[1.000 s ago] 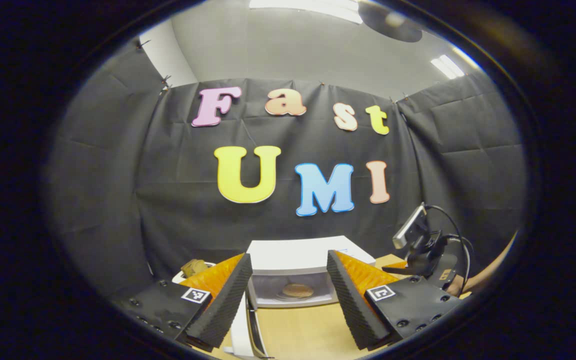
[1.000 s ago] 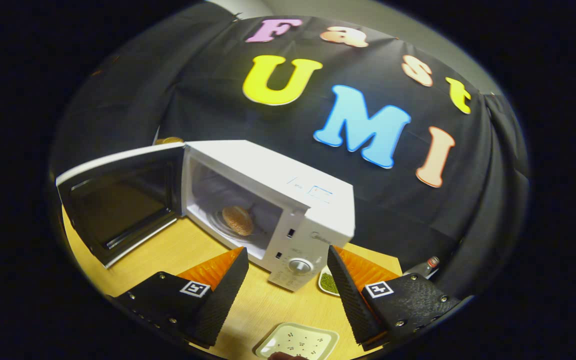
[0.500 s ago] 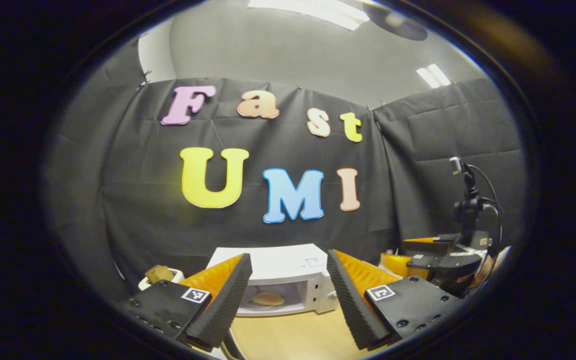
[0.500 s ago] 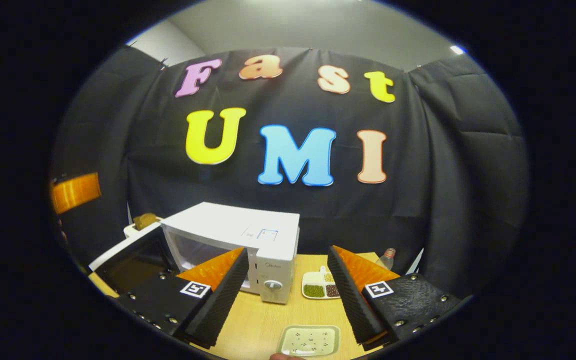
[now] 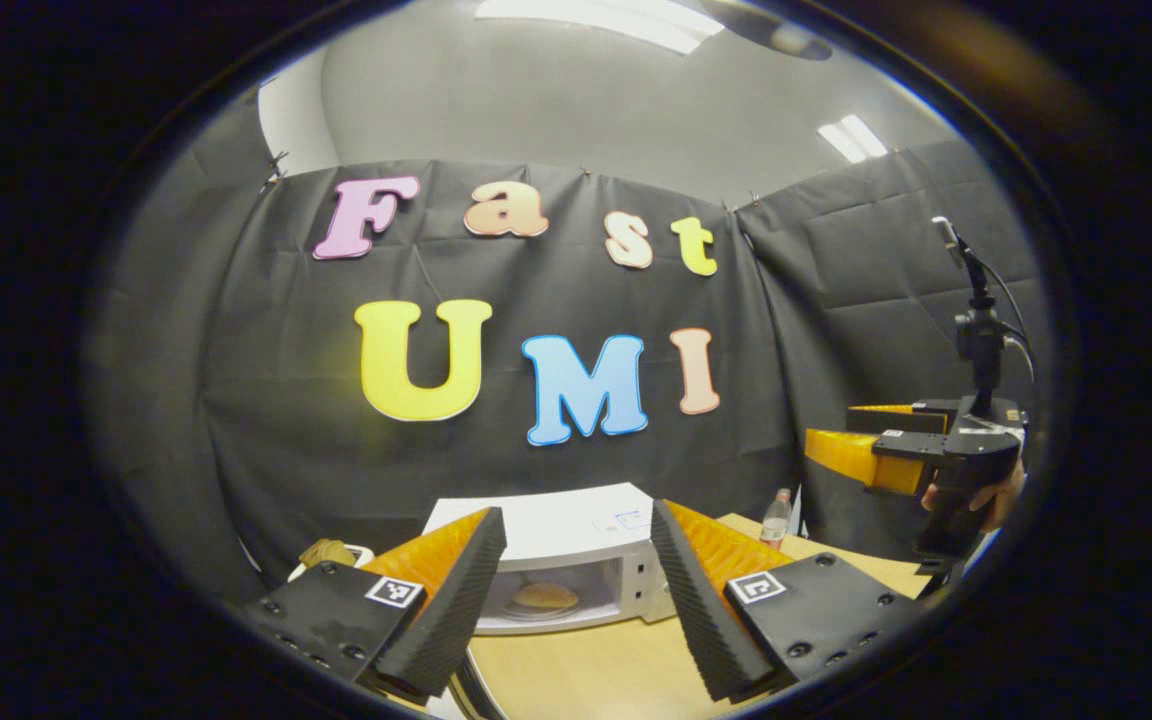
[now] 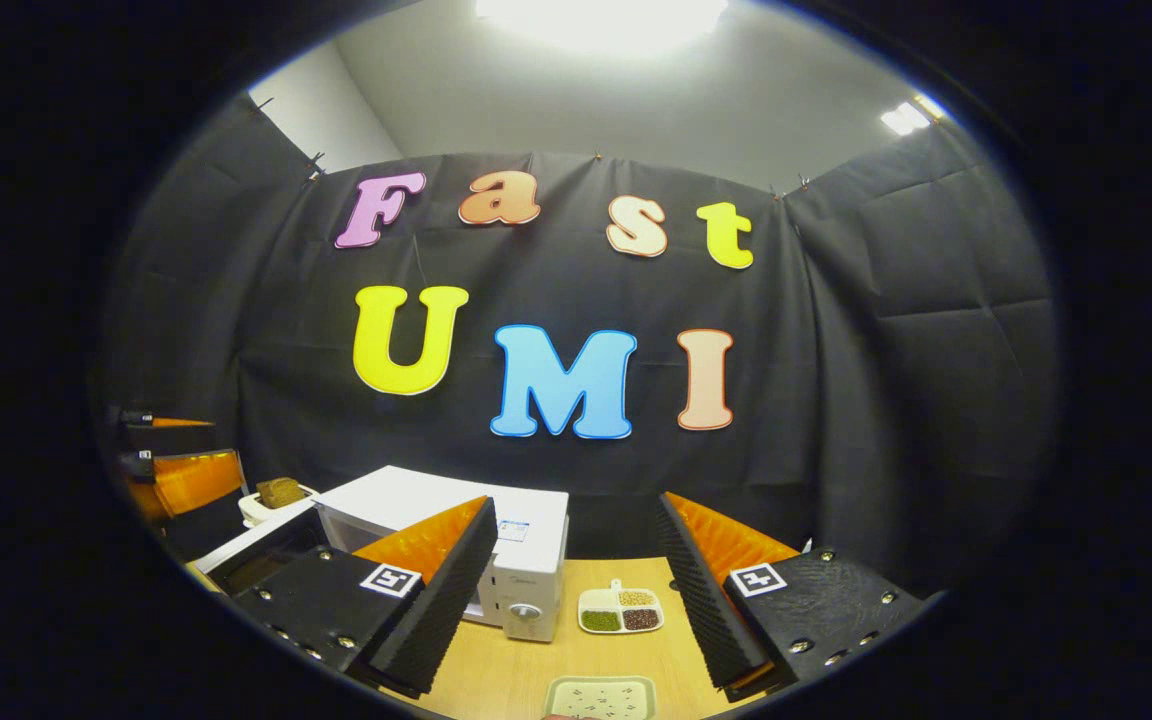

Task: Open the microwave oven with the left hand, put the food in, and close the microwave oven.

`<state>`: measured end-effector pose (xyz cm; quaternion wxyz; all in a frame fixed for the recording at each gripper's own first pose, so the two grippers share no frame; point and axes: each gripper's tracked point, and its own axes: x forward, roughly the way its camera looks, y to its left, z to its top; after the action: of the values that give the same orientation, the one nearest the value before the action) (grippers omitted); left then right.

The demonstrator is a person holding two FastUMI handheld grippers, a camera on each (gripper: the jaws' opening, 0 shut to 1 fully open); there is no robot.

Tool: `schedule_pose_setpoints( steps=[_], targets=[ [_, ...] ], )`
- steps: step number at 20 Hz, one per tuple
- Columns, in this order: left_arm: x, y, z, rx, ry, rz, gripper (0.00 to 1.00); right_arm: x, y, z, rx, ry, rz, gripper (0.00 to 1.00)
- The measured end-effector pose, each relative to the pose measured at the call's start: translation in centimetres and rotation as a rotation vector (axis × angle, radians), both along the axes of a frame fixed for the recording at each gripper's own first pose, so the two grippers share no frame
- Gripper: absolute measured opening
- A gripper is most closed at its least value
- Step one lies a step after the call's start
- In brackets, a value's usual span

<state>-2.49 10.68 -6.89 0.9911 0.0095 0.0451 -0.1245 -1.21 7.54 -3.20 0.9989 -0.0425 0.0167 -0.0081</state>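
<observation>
The white microwave point(image 5: 576, 535) stands on the wooden table with its door point(image 6: 258, 552) swung open to the left. A round bun point(image 5: 544, 597) lies on the turntable inside. My left gripper point(image 5: 576, 518) is open and empty, held back from the oven's front, with the cavity seen between its fingers. My right gripper point(image 6: 578, 505) is open and empty too, raised well back from the microwave point(image 6: 496, 520). In the left gripper view the right gripper point(image 5: 851, 445) hangs high at the right, held by a hand point(image 5: 998, 500). The left gripper point(image 6: 174, 470) shows at the right gripper view's left edge.
A divided dish of beans point(image 6: 620, 610) sits right of the microwave, and a small square plate point(image 6: 601, 696) lies nearer on the table point(image 6: 626, 660). A plate with brown bread point(image 6: 279, 492) stands behind the open door. A small bottle point(image 5: 776, 515) is at the back right.
Both grippers have drawn back and tilted up, so the microwave looks smaller and lower. The right gripper has risen away from the oven. The bun stays inside and the door stays open.
</observation>
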Motion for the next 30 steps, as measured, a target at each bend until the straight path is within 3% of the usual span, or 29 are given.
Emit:
schedule_pose_setpoints(
  steps=[1,4,6,14,18,24,30],
  targets=[
    [-0.4,0.4,0.0,0.001,0.006,0.007,0.9,0.0,0.3,0.2,0.009,-0.005,0.007,0.96],
    [-0.6,3.0,-0.1,0.028,0.01,0.086,0.4,0.5,0.9,0.4,0.005,-0.008,0.026,0.98],
    [-1.8,3.5,0.2,-0.011,0.022,0.082,0.07,0.7,1.1,0.1,0.002,0.002,0.035,0.96],
    [-7.0,15.3,-8.3,0.079,0.213,0.294,0.07,1.6,0.9,-1.8,0.021,0.035,0.051,0.96],
    [-10.5,18.3,-13.5,0.097,0.321,0.365,0.07,2.1,1.2,-2.7,0.049,0.061,0.064,0.96],
    [-12.8,16.1,-19.1,0.113,0.426,0.327,0.07,3.2,1.9,-3.3,0.047,0.075,0.083,0.96],
    [-12.6,13.9,-20.0,0.103,0.456,0.287,0.07,4.3,2.0,-2.4,0.079,0.042,0.086,0.96]
  ],
)
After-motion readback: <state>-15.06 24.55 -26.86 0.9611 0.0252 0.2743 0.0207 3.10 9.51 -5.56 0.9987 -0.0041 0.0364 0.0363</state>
